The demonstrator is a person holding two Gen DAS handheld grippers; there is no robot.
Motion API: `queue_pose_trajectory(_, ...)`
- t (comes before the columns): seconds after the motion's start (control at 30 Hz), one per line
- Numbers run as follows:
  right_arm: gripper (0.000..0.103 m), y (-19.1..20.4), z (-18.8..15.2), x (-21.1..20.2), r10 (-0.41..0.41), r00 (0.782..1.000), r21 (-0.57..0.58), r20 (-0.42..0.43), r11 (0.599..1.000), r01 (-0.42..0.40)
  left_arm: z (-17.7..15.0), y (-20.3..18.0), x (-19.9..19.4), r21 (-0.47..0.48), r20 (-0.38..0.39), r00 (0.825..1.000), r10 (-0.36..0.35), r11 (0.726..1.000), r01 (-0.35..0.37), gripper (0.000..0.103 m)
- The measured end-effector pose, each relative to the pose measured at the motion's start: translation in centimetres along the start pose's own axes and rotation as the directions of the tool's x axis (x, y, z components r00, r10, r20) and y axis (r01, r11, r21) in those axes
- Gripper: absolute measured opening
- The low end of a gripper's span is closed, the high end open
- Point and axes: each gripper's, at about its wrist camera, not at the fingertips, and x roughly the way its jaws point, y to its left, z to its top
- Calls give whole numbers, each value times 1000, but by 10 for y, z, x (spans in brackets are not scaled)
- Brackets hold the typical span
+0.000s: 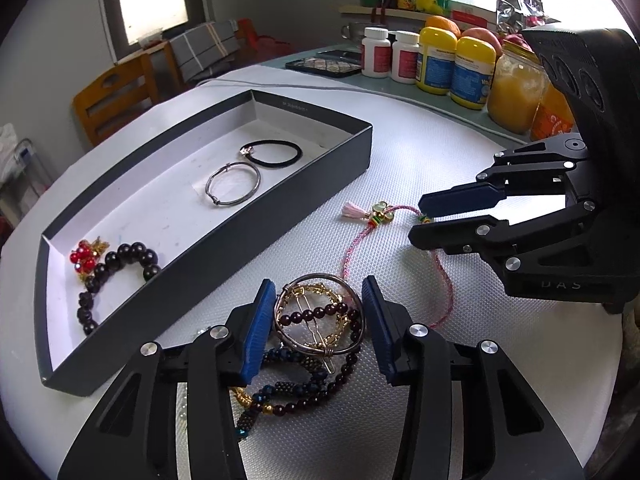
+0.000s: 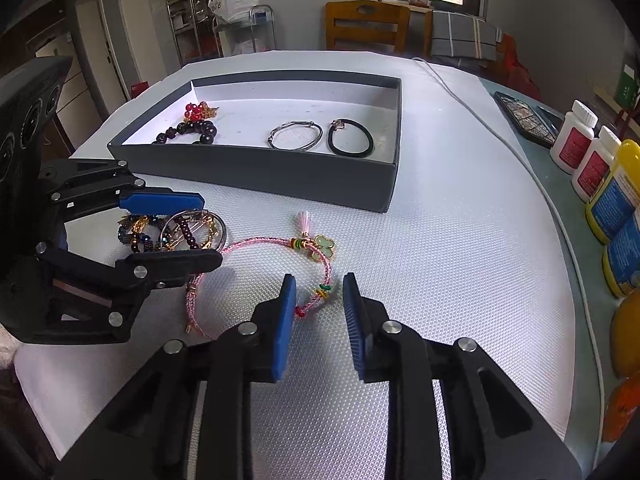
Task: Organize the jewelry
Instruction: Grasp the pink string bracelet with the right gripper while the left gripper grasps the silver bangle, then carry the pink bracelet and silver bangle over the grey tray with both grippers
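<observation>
A dark grey box (image 1: 224, 236) (image 2: 280, 178) holds a black hair tie (image 1: 276, 154) (image 2: 352, 140), a silver bangle (image 1: 234, 184) (image 2: 296, 136), a black bead bracelet (image 1: 120, 268) (image 2: 192, 130) and a red bead brooch (image 1: 84, 260) (image 2: 196, 110). My left gripper (image 1: 320, 292) (image 2: 208, 228) is open around a pile of jewelry: a silver hoop (image 1: 320, 316) (image 2: 196, 228), a gold hair clip and dark bead strands. My right gripper (image 2: 320, 284) (image 1: 416, 220) is open over a pink cord bracelet (image 2: 248, 244) (image 1: 352, 248) with a green clover charm.
The white textured mat (image 2: 440, 260) covers the table. Pill bottles (image 1: 376, 58) (image 2: 576, 136), yellow jars (image 1: 436, 60), a honey jar (image 1: 516, 96) and a phone (image 2: 524, 120) stand along the right side. A wooden chair (image 2: 366, 26) is behind the table.
</observation>
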Motion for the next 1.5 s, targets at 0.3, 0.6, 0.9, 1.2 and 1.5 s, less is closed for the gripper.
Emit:
queue_pose_trajectory(0.3,6,-2,0,-3,23,1000,14,20,1000,-24,-1,1,-9,-2,45,999,-7,1000,7,47)
queue_pose_trajectory(0.6,5,-1,3,-15,19,995,35,94,999,-22,2,12,-31,-43,86,996,11,999,-7,47)
queue_pose_trajectory(0.9,5,6,25,-59,-21,983,27,184,999,17,-1,37,-77,-114,148,987,67,992,-50,47)
queue_pose_trajectory(1.2,5,9,72,-103,-78,955,13,287,997,77,7,69,-110,-164,189,972,141,980,-110,47)
queue_pose_trajectory(1.5,5,24,143,-78,-74,936,78,345,996,50,45,119,-94,-252,207,952,223,953,-169,47)
